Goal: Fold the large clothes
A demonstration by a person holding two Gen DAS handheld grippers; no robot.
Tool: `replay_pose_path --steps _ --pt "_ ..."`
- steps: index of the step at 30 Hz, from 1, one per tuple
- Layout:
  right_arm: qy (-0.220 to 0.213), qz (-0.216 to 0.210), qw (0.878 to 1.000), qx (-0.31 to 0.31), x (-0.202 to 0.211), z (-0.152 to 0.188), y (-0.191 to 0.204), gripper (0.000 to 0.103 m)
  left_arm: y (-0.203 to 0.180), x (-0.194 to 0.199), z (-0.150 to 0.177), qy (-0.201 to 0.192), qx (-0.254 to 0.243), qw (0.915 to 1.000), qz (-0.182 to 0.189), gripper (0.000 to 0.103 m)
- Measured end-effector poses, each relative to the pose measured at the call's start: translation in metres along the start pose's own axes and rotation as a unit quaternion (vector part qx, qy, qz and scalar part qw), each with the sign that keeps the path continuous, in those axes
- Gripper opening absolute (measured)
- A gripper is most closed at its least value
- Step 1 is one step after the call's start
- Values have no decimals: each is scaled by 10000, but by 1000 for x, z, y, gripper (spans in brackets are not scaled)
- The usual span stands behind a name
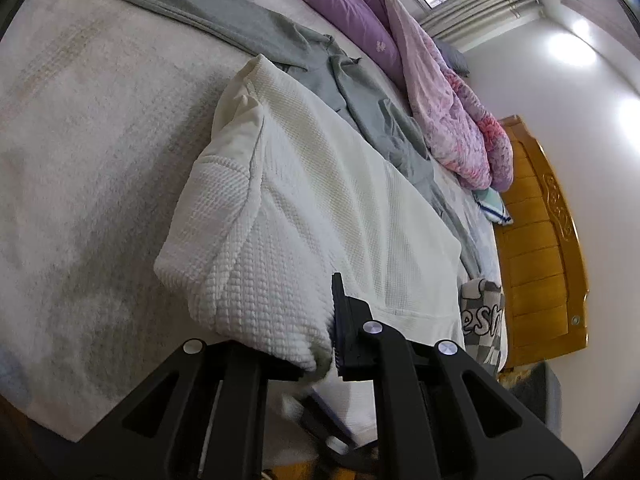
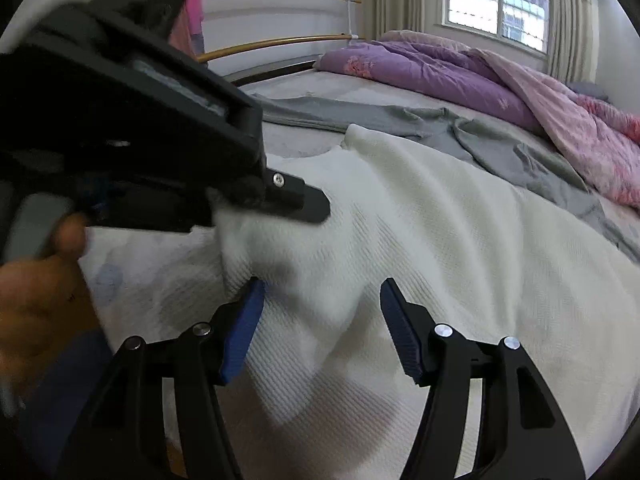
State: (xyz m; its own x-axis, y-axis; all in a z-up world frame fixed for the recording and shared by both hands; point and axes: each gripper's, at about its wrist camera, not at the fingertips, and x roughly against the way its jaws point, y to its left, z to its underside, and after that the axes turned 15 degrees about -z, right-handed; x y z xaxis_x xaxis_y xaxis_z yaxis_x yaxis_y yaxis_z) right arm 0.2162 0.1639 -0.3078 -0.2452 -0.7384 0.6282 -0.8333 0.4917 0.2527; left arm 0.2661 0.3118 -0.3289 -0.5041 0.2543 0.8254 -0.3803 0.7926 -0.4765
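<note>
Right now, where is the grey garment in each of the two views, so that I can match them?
Left wrist view: the grey garment runs from the upper left down to the right, behind the white knit top.
Right wrist view: the grey garment lies across the middle, beyond the white knit top.
Shared landmark: the purple quilt below the window.
</note>
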Motion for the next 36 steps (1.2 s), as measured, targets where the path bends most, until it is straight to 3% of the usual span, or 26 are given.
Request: replay_pose_path --steps 4,7,19,28,36 --pt "-227 -182 9996 67 27 12 6 58 -2 2 0 9 -34 10000 82 10" --pt "-16 -36 9998 220 10 10 11 58 -6 4 3 -14 -48 9999 105 10" --pt "-263 61 9995 167 -25 -11 1 59 0 1 2 61 184 9994 292 10" --pt "-549 -440 9975 70 40 10 18 60 -12 9 -2 22 121 9987 492 10" --pt "-511 28 9982 310 1 -16 17 60 -18 17 1 -16 -6 9985 543 10"
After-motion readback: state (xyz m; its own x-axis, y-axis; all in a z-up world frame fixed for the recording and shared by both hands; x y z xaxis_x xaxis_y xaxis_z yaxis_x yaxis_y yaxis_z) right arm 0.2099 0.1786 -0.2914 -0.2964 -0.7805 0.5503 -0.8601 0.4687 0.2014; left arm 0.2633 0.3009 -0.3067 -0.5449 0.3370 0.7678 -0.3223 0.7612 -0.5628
